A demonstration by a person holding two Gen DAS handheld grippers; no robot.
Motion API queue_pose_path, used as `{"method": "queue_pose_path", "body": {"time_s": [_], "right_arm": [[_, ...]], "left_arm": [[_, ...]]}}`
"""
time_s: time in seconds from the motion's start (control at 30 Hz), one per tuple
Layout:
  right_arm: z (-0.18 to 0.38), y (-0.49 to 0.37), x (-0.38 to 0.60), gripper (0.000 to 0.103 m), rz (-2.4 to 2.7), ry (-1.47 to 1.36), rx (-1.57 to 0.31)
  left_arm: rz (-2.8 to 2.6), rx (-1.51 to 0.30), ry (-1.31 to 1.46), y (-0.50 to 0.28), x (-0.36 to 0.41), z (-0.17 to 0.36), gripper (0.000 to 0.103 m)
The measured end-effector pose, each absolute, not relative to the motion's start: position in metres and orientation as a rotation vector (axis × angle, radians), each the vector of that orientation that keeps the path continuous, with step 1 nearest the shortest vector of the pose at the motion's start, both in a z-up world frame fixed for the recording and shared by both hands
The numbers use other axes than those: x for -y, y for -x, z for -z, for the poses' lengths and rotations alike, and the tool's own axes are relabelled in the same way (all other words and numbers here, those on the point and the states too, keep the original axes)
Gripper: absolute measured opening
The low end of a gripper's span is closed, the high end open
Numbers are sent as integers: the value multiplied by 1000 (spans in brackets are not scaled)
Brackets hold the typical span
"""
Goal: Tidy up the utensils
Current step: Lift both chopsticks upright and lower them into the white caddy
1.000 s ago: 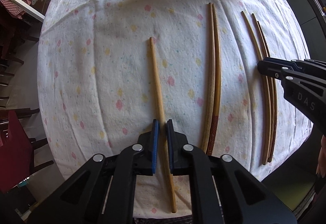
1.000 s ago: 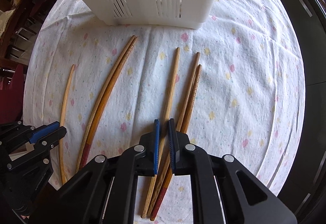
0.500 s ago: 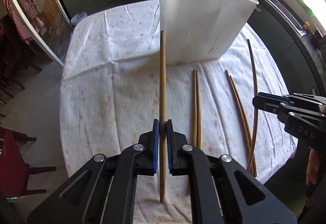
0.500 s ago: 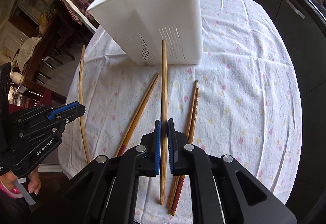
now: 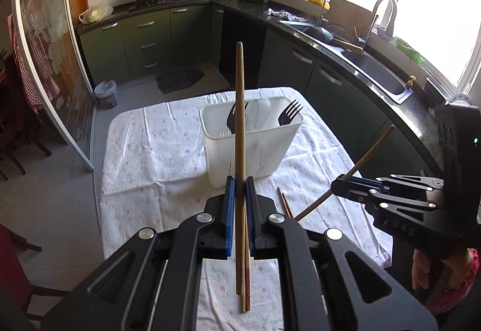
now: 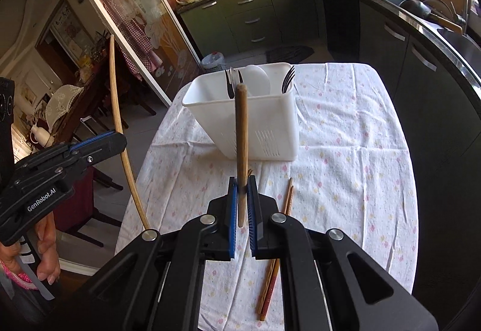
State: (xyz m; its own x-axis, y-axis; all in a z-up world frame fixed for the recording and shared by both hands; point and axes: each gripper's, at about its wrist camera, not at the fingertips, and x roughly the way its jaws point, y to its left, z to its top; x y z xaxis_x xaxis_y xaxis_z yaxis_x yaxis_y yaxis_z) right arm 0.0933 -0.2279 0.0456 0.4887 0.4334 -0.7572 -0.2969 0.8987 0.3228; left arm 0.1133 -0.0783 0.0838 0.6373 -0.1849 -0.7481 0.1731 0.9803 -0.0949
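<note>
Chopsticks: each gripper, tilted down toward the white utensil caddy [image 5: 252, 147], pinches one — left gripper [image 5: 239, 189] one chopstick [image 5: 239, 120], right gripper [image 6: 242, 189] another chopstick [image 6: 241, 132].

Two held chopsticks [image 5: 239, 126] [image 6: 241, 132], four on the cloth [image 6: 269, 280], one white holder [image 6: 240, 120].

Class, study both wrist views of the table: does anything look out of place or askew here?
Yes. Two pairs of chopsticks lie loose on the tablecloth, outside the white holder where the forks stand. Each claw, left and right, grips one chopstick; the right claw's chopstick sits tilted.
</note>
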Motion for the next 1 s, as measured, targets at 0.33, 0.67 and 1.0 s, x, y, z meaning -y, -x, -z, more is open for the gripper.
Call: {"method": "queue_pose_path", "body": {"time_s": [0.33,0.67,1.0], "right_arm": [[-72,-90,230,7,-448,-147,-918],[-86,-88,237,7,-434,-151,-890],[-140,-105,254,7,-396,-211,-768]], "left_arm": [[206,-543,106,-147,78,-165,7],[136,-368,105,-208,87,-140,7],[123,-505,33,-225,89,-63,7]]}}
